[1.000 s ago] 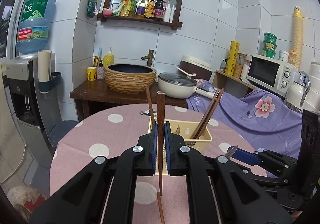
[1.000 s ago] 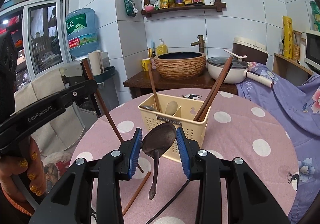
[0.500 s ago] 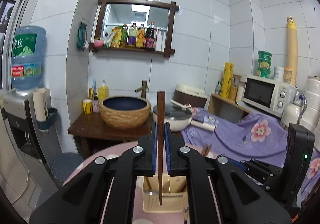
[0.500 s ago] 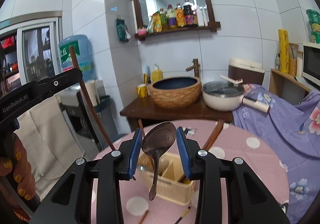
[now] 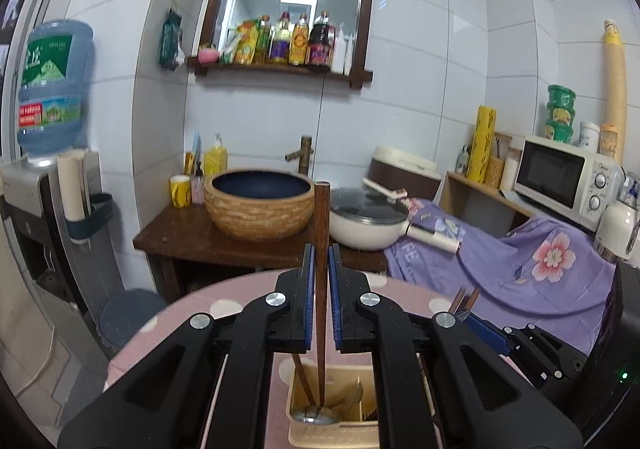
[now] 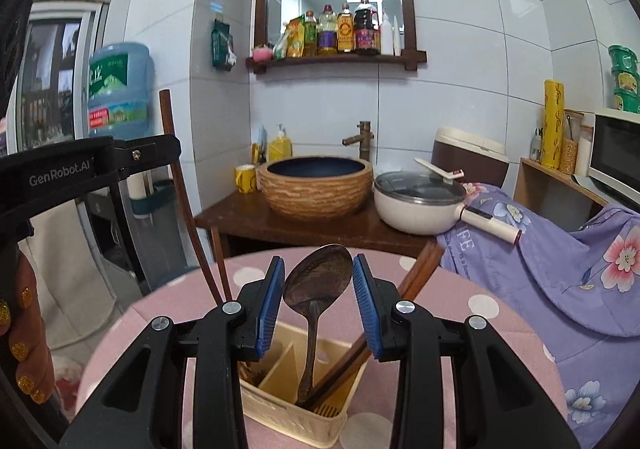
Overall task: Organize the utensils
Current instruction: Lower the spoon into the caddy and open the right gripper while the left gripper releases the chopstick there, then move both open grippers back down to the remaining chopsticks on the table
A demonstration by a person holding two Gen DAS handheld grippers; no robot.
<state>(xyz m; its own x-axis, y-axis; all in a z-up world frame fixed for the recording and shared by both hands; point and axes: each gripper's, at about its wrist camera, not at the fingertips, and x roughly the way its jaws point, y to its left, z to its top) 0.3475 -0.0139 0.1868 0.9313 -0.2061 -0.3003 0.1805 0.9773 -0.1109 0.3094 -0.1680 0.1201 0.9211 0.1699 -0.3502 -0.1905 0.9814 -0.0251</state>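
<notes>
In the left wrist view my left gripper (image 5: 320, 263) is shut on a brown chopstick (image 5: 321, 225) that stands upright. Its lower tip reaches into the left compartment of the yellow utensil basket (image 5: 334, 435), beside another chopstick (image 5: 302, 377) and a metal spoon (image 5: 316, 416). My right gripper (image 6: 318, 281) is shut on the bowl of a dark wooden spoon (image 6: 316, 281). The spoon's handle hangs down into a compartment of the basket (image 6: 292, 419), next to leaning chopsticks (image 6: 418, 275). The left gripper (image 6: 168, 149) with its chopstick (image 6: 176, 177) shows at the left there.
The basket stands on a round pink dotted table (image 6: 504, 321). Behind it is a dark wooden stand with a woven basin (image 6: 316, 189) and a cream pan (image 6: 416, 205). A purple flowered cloth (image 6: 580, 249) lies to the right. A water dispenser (image 5: 52, 89) stands to the left.
Both grippers rose and came in over the basket. The chopstick left the table and its tip now sits in the basket. The spoon's handle now hangs inside the basket.
</notes>
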